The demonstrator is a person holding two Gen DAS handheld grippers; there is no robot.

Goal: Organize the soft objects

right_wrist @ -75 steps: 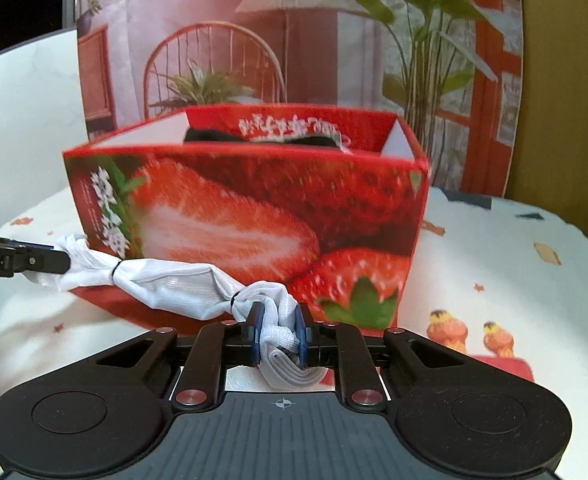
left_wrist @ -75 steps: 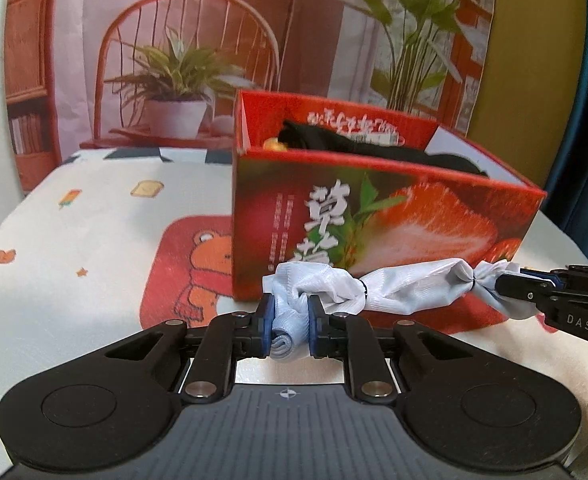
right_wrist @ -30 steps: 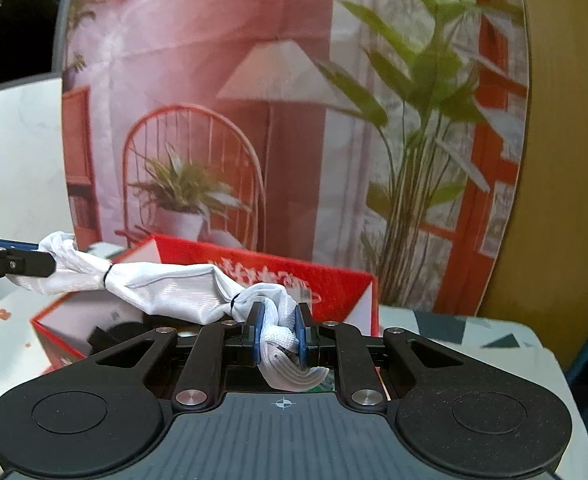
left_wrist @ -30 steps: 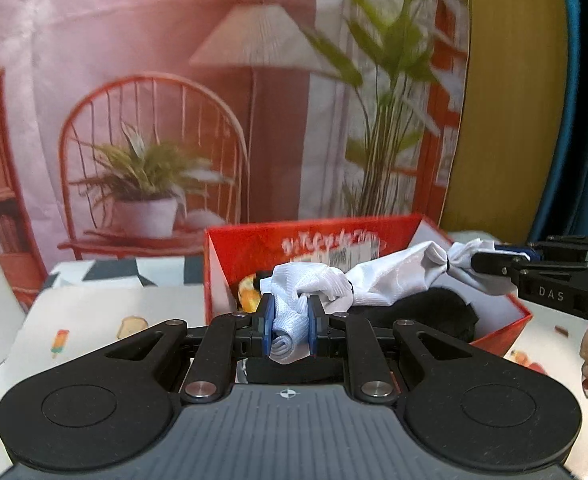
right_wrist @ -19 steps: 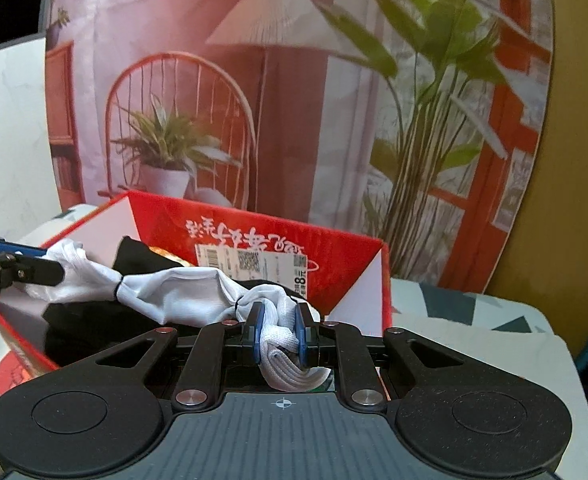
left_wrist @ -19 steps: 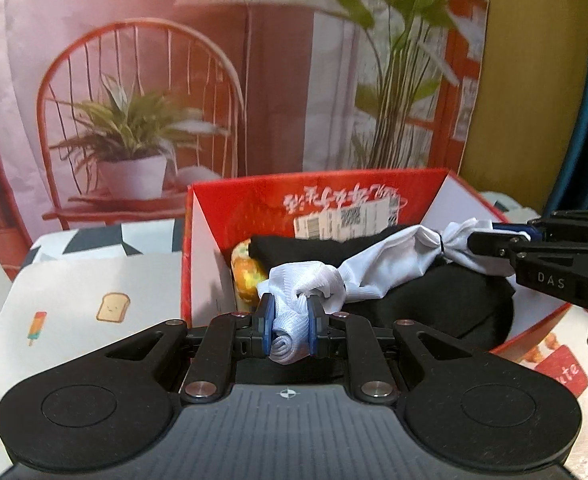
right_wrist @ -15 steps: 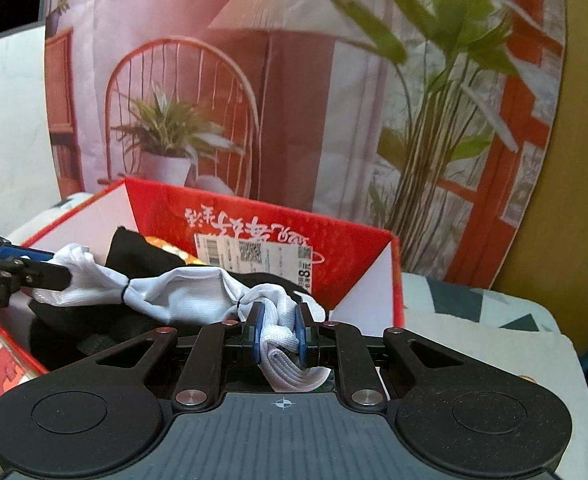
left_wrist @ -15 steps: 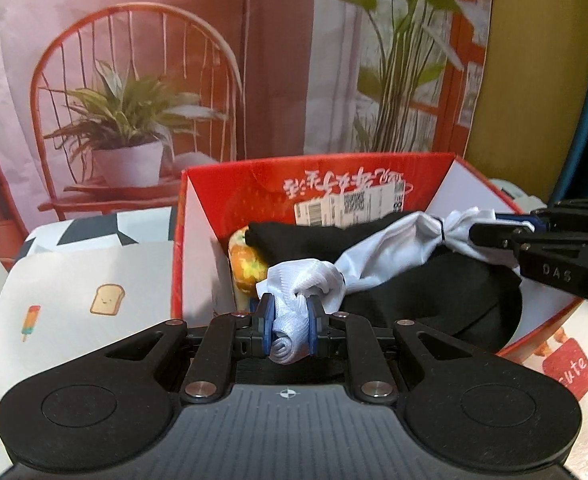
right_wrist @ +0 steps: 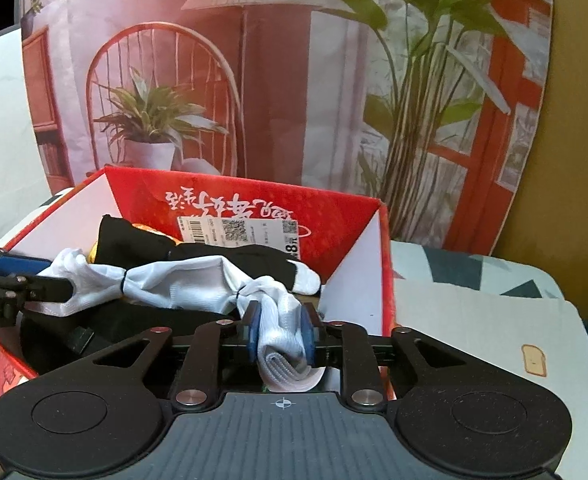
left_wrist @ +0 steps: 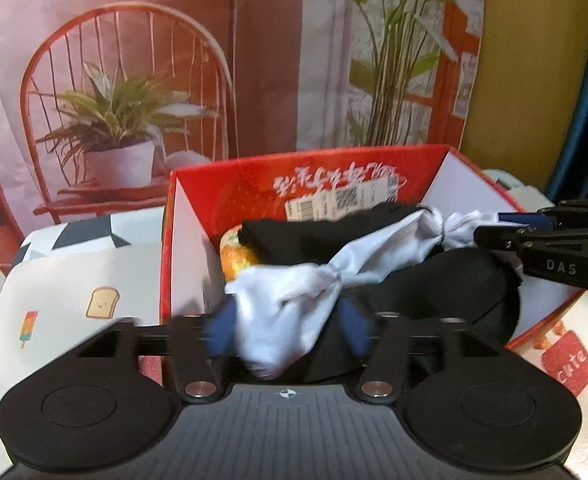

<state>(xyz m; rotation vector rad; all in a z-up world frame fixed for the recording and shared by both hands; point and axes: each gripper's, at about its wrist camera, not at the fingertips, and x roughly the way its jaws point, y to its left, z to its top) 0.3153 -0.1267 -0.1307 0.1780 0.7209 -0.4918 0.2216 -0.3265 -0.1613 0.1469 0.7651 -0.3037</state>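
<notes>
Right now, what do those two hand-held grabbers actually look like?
Both are matte black. Each has a wide ribbed body with two round discs, silver screws and slotted linkage bars leading to the left gripper and right gripper. The finger pads are blue. White lettering, "DAS", marks the side of the right one.

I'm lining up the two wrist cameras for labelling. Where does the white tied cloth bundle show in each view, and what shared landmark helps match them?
Left wrist: white cloth bundle runs from lower centre up toward the right, over the red box.
Right wrist: the bundle spans left to lower centre.
Shared landmark: the barcode label on the box's far inner wall.
</notes>
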